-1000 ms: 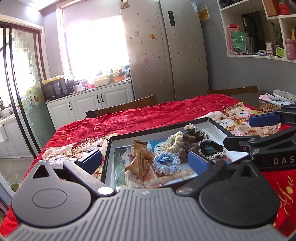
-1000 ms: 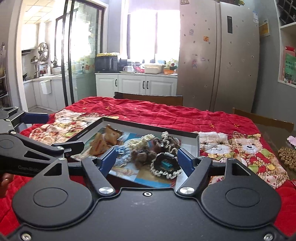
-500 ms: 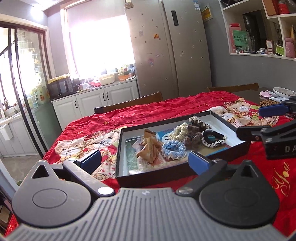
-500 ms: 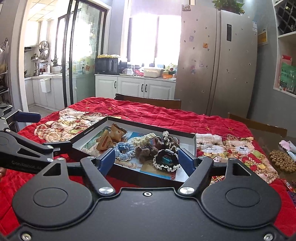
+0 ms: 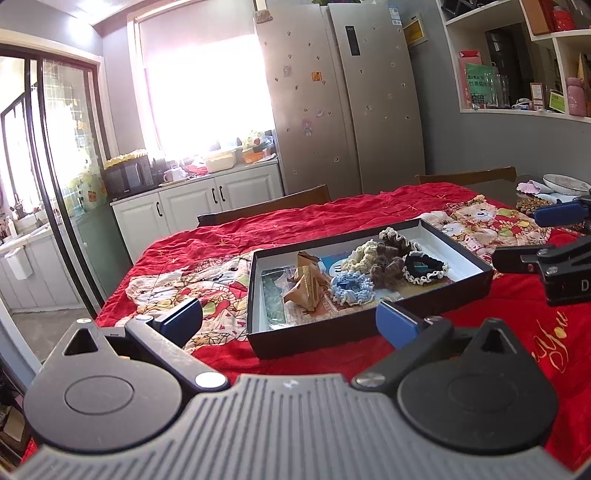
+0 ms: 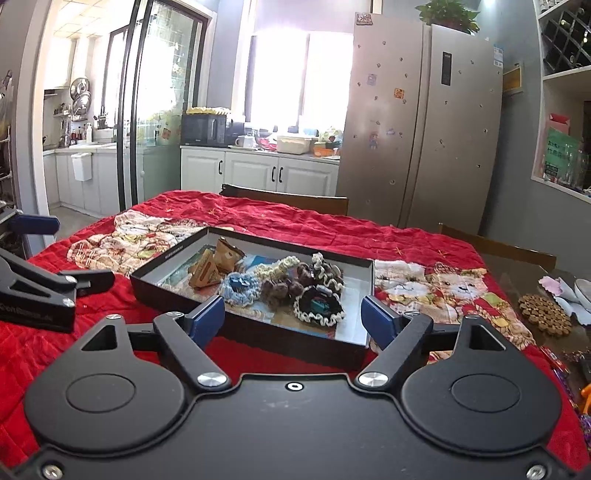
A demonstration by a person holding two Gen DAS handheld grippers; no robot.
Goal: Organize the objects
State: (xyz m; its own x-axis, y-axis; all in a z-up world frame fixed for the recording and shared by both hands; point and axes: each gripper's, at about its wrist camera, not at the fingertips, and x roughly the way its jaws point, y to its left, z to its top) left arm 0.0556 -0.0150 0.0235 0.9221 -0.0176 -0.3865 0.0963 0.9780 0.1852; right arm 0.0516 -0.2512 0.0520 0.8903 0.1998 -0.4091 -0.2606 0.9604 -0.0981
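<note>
i'm judging the sorting nearly done: scrunchies (image 6: 317, 302) and paper packets (image 6: 212, 266) are sitting inside the black box (image 6: 258, 332), both left gripper (image 5: 288, 321) and right gripper (image 6: 293, 314) hovering released and empty just short of the box's near wall, the right's jaws having just been spreading.

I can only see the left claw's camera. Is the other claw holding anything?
Observer: No. The right claw has just been opening, and there is nothing in it.
Child: What's in the room behind the glass door?
Observer: Shiny pots hang on its wall.
Child: And high up, right of the fridge?
Observer: A criss-cross bottle rack.
</note>
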